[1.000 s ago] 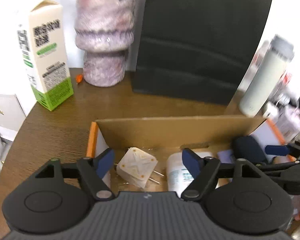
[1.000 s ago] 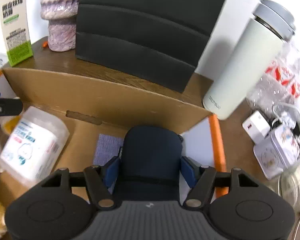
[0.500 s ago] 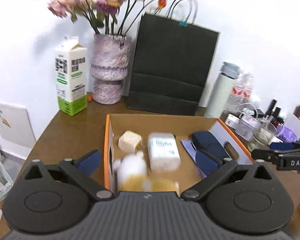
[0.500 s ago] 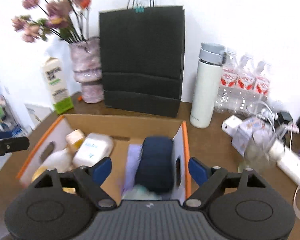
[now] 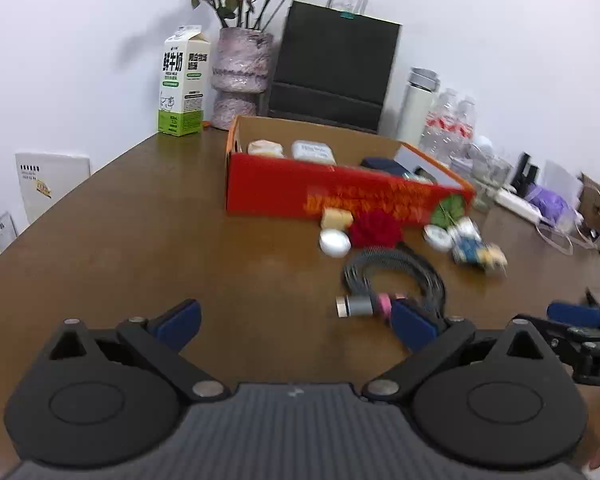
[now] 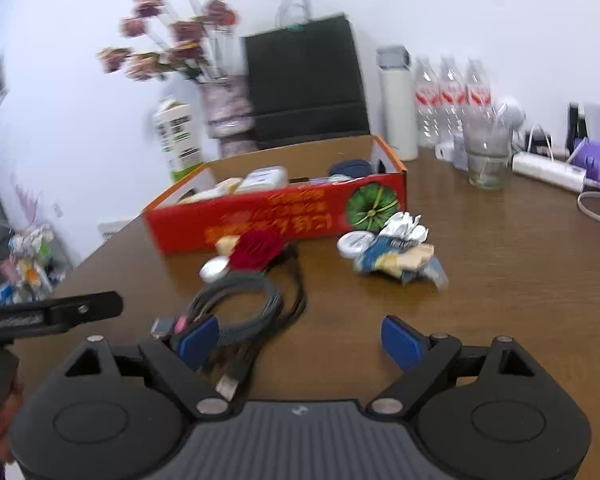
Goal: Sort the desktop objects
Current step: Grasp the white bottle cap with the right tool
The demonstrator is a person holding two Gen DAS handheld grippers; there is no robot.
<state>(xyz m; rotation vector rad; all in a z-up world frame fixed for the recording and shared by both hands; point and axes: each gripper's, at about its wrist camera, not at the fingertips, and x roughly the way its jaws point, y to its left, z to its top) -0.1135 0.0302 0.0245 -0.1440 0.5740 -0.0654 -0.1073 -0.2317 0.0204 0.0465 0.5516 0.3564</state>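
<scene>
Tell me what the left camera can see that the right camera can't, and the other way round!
Only the left wrist view shows the white board leaning on the wall beside the table. Only the right wrist view shows the silver plug on the cable's end and the colourful pile off the table's left edge. Both show the red box, the coiled black cable, the red flower, the milk carton and the black bag.

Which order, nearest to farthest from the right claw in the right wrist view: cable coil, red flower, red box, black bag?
From the right claw:
1. Cable coil, just ahead, left.
2. Red flower, beyond the coil.
3. Red box, behind the flower.
4. Black bag, at the wall.
</scene>
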